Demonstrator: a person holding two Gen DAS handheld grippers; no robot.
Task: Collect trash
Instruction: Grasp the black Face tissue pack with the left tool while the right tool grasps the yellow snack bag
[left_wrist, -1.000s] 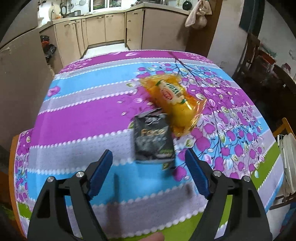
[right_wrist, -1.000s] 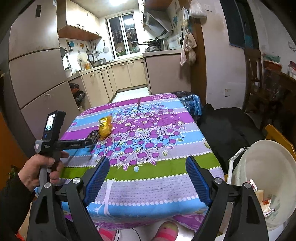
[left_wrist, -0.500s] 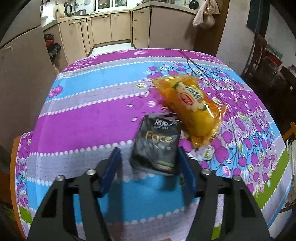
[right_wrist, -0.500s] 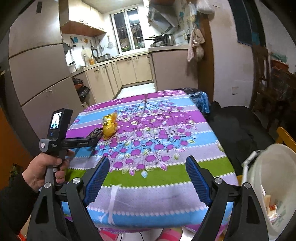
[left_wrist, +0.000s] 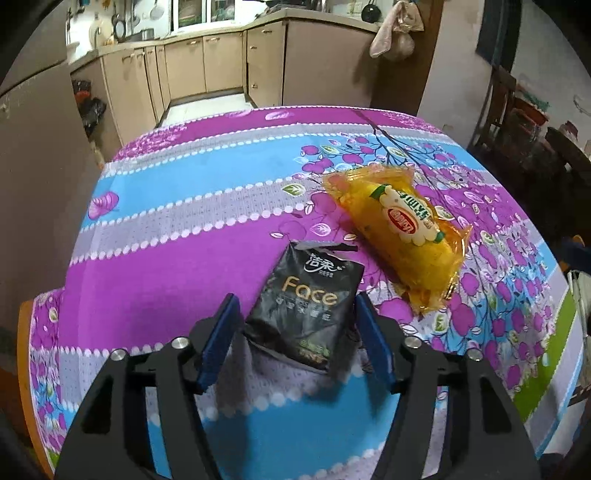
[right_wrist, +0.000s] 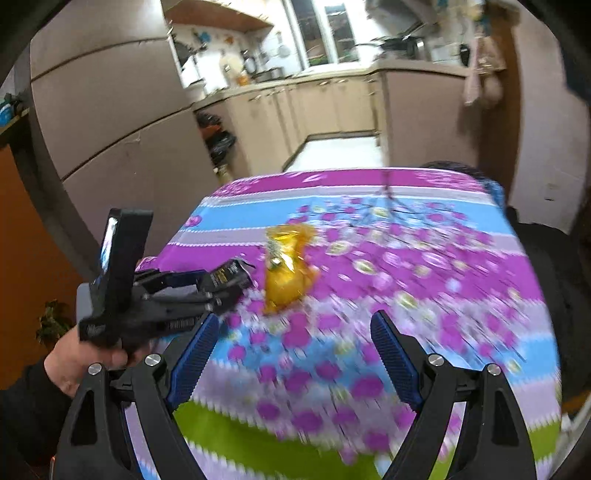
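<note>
A black "Face" tissue packet (left_wrist: 308, 308) lies on the flowered tablecloth (left_wrist: 184, 229), its near end between the blue pads of my left gripper (left_wrist: 295, 332). The jaws have narrowed around the packet; I cannot tell if the pads touch it. A yellow snack wrapper (left_wrist: 400, 229) lies just beyond, to the right. In the right wrist view my right gripper (right_wrist: 293, 350) is open and empty above the table's near part. The left gripper (right_wrist: 218, 291), the packet (right_wrist: 231, 275) and the yellow wrapper (right_wrist: 288, 273) show there too.
The table is draped in a purple, blue and green cloth (right_wrist: 406, 258). Beige kitchen cabinets (left_wrist: 221, 62) stand behind it and a tall beige cabinet (right_wrist: 103, 122) to the left. A dark chair (left_wrist: 498, 99) stands at the far right.
My left gripper moved forward over the black packet and its jaws closed in around it. My right gripper swung left over the table; the white bin left its view.
</note>
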